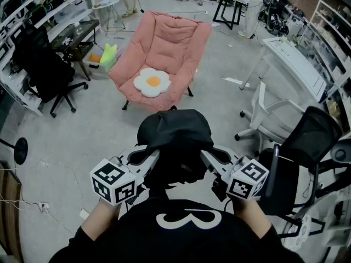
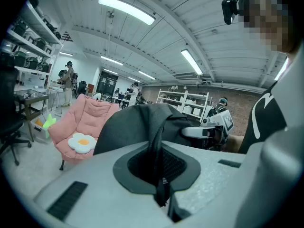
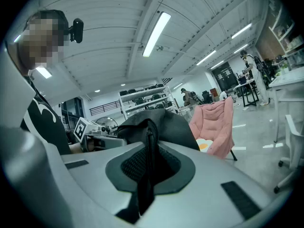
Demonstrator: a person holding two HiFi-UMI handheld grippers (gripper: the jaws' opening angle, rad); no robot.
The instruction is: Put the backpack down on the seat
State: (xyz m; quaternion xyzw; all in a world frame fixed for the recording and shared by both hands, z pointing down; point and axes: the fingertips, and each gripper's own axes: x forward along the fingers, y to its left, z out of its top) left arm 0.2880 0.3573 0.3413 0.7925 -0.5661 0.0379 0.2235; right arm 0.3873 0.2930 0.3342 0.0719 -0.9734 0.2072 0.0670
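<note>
Left gripper [image 1: 147, 159] and right gripper [image 1: 211, 160] flank the black backpack [image 1: 175, 133], carrying it between them, and the pink chair [image 1: 164, 43] is well ahead of both. In the left gripper view the jaws are pressed together on a strap [image 2: 159, 160], the bag bulging just beyond, so the load looks shared evenly. In the right gripper view it's the same pinch on the other strap [image 3: 146, 165]. The flower cushion [image 3: 204, 146] on the seat waits beyond, to the right.

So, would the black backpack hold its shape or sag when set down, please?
Probably floppy: the backpack hangs in soft folds between the left gripper and right gripper, each shut on a thin strap. It looks slack, so likely lightly loaded. On the cushioned pink chair it may slump.
</note>
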